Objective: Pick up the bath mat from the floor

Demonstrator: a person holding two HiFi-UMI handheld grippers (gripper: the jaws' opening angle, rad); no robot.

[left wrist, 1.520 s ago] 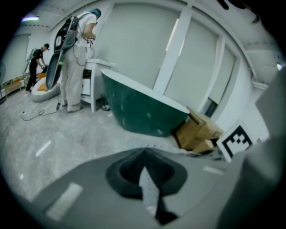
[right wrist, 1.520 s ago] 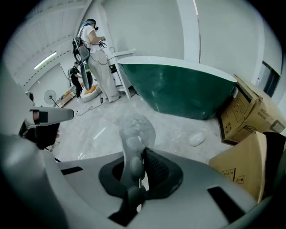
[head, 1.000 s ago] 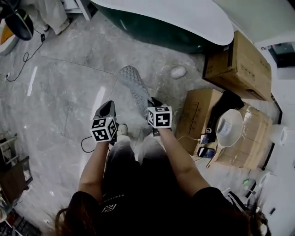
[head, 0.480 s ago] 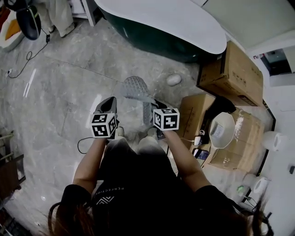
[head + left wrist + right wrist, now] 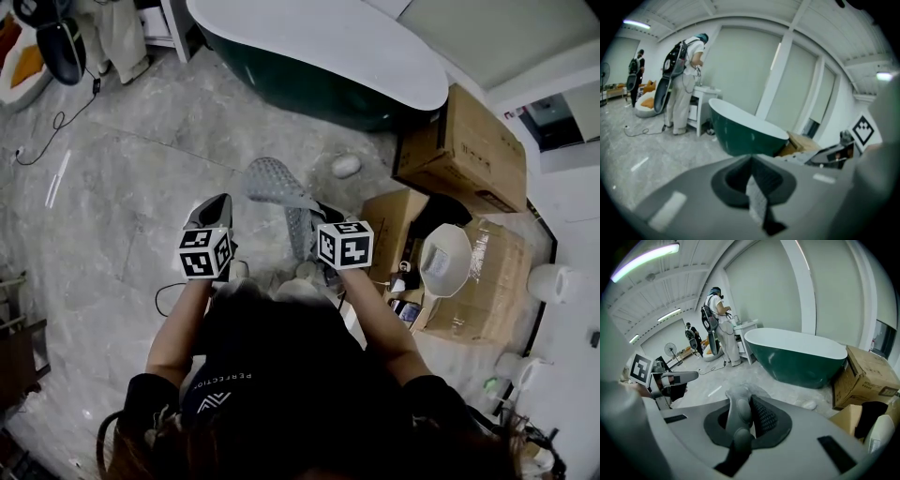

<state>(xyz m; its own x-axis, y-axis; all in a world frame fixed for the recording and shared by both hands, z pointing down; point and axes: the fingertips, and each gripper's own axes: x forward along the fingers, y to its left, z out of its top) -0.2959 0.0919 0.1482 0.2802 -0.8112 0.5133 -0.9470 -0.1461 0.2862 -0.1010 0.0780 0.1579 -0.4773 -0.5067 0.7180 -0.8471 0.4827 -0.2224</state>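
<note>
The bath mat (image 5: 275,182) is grey and studded. It hangs folded in the air over the marble floor, ahead of the person's knees. My right gripper (image 5: 315,216) is shut on one end of it. In the right gripper view a thick fold of the mat (image 5: 737,409) is pinched between the jaws of that gripper (image 5: 743,422). My left gripper (image 5: 217,207) is held level to the left of the mat, apart from it. In the left gripper view its jaws (image 5: 753,182) meet with nothing between them.
A dark green bathtub (image 5: 323,58) with a white rim stands ahead. Cardboard boxes (image 5: 466,148) and a white bowl-shaped thing (image 5: 444,259) crowd the right side. A pale lump (image 5: 345,166) lies by the tub, and a cable (image 5: 52,127) at the far left. Two people (image 5: 686,77) stand beyond.
The right gripper has drifted a little to the right with the mat still in it, and the mat's free end has come nearer. The left gripper has hardly moved.
</note>
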